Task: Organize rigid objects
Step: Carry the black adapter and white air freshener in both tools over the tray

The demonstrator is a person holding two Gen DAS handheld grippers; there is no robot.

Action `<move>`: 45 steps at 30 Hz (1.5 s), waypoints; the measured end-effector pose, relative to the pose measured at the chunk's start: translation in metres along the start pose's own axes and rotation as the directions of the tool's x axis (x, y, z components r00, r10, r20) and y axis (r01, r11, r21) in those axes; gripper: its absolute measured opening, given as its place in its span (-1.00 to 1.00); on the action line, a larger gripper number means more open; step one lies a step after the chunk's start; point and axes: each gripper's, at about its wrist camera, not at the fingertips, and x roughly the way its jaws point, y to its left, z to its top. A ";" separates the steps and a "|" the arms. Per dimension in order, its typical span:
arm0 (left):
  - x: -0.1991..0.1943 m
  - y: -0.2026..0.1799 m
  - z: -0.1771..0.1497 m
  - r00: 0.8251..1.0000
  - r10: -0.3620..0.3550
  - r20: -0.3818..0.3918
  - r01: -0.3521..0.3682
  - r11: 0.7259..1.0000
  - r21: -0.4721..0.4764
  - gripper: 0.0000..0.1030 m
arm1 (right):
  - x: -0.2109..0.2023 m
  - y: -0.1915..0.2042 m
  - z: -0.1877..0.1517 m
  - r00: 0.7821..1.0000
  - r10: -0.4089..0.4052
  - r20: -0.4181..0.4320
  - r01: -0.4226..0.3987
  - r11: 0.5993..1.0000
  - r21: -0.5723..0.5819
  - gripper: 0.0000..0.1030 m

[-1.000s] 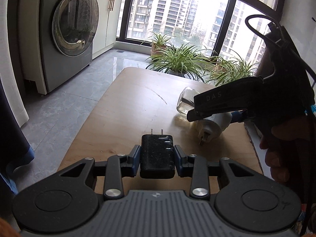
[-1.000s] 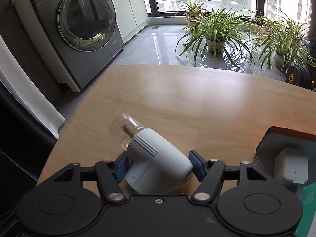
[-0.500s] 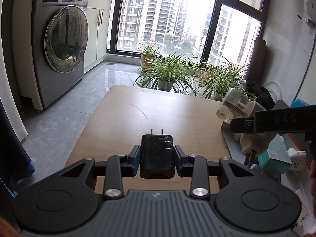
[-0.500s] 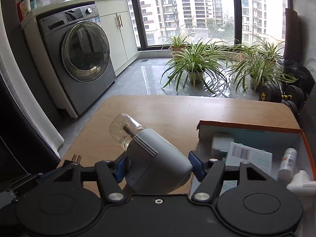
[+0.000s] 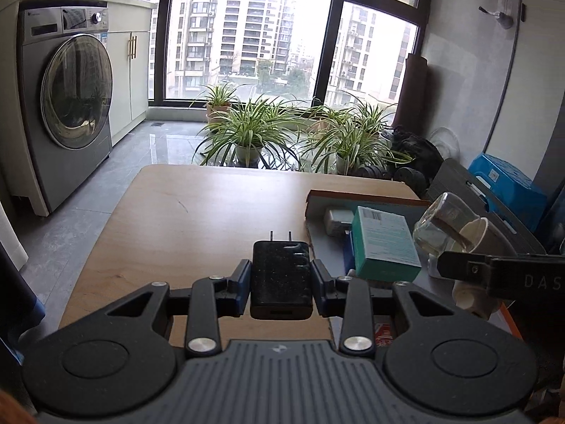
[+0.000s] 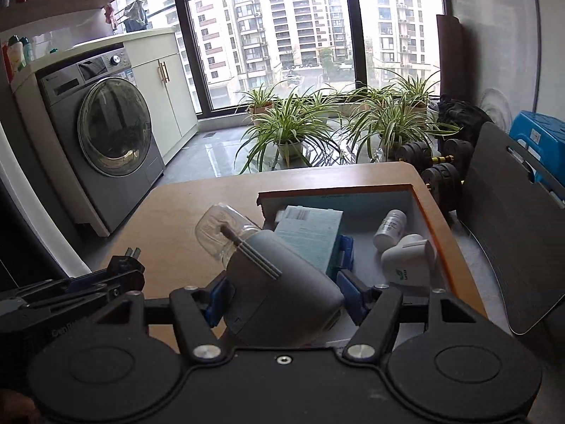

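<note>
Left gripper (image 5: 281, 279) is pinching a black charger (image 5: 281, 284), prongs pointing forward, held above the wooden table (image 5: 197, 219) just beside the box (image 6: 420, 205). Right gripper (image 6: 280, 295) is clamped on a grey plug-in device (image 6: 279, 304) with a clear bottle (image 6: 220, 229) on its front, up over the box's near end, where a teal carton (image 6: 310, 235) and a small white bottle (image 6: 390, 229) lie.

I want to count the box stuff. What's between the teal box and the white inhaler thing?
A small white bottle lies on its side between them, seen in the right wrist view.
</note>
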 end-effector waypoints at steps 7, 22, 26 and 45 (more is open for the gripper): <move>-0.011 -0.035 -0.007 0.999 -0.041 -0.004 0.041 0.999 0.023 -0.30 | -0.032 -0.029 -0.014 0.998 -0.048 0.037 0.047 0.998 0.039 0.51; -0.016 -0.077 -0.023 0.995 -0.102 -0.019 0.103 0.993 0.066 -0.30 | -0.056 -0.059 -0.035 0.993 -0.097 0.062 0.091 0.991 0.094 0.51; -0.017 -0.083 -0.025 0.995 -0.093 -0.021 0.095 0.993 0.073 -0.30 | -0.056 -0.060 -0.037 0.994 -0.089 0.061 0.082 0.992 0.098 0.51; -0.012 -0.087 -0.026 0.996 -0.087 -0.030 0.088 0.995 0.038 -0.30 | -0.048 -0.058 -0.037 0.995 -0.073 0.061 0.068 0.994 0.091 0.51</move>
